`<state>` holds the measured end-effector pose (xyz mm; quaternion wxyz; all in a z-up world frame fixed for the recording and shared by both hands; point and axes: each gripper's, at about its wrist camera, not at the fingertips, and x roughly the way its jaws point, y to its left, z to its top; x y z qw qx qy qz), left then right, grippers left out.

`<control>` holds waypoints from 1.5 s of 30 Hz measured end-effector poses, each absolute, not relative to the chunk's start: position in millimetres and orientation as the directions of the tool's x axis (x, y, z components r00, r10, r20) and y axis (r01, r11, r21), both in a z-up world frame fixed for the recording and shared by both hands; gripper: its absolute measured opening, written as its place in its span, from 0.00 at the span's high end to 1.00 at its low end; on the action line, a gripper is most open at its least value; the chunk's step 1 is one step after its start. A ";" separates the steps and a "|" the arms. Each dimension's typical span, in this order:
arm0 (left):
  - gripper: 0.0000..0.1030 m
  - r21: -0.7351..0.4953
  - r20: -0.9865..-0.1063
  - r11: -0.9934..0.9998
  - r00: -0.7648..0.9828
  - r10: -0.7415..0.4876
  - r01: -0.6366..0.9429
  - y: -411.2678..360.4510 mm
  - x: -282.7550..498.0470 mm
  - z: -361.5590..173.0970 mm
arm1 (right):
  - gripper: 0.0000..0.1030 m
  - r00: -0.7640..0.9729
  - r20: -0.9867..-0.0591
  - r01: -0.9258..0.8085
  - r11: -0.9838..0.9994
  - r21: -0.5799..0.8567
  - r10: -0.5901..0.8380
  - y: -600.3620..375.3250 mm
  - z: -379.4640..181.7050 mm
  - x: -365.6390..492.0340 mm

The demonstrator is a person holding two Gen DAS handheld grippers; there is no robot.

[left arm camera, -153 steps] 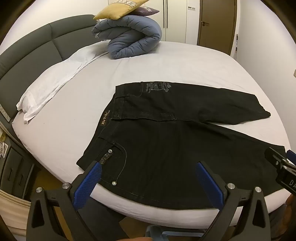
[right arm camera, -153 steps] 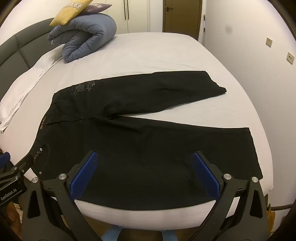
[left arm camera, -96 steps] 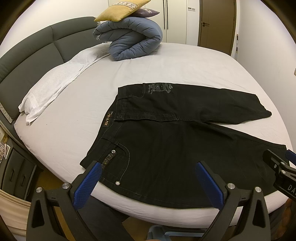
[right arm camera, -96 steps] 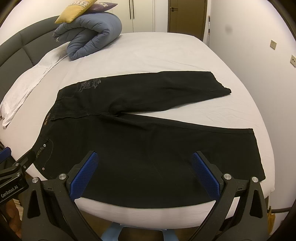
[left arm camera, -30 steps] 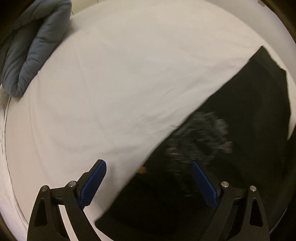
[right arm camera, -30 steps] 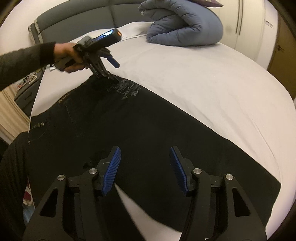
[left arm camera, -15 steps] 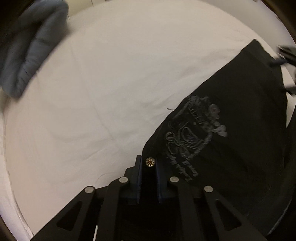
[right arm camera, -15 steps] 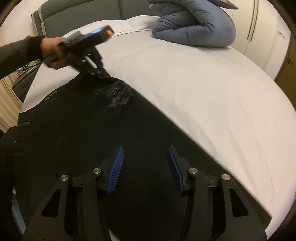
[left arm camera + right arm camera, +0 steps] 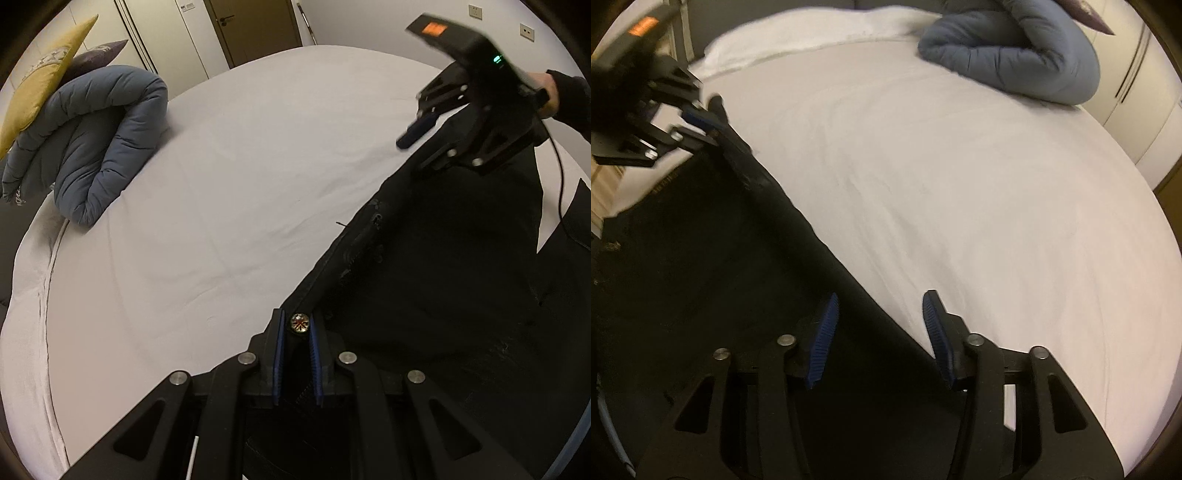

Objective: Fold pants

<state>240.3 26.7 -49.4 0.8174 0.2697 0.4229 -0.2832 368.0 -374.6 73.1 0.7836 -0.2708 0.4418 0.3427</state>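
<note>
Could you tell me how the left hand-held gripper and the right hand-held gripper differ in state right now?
The left hand-held gripper is shut on the pants at the waistband button, while the right hand-held gripper is closing astride the pants' edge, pads not yet pressing. Both have blue pads and point down at the bed.

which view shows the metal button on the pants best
The left wrist view: the metal button sits sharp and close between the left gripper, which is shut on the pants. In the right wrist view the button cannot be made out.
</note>
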 end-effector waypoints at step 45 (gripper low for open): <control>0.88 0.349 -0.889 0.378 0.430 -0.156 0.858 57.4 26.4 -94.1 | 0.99 0.671 -0.732 -0.717 -0.151 -0.681 0.116 -249.5 8.5 1.5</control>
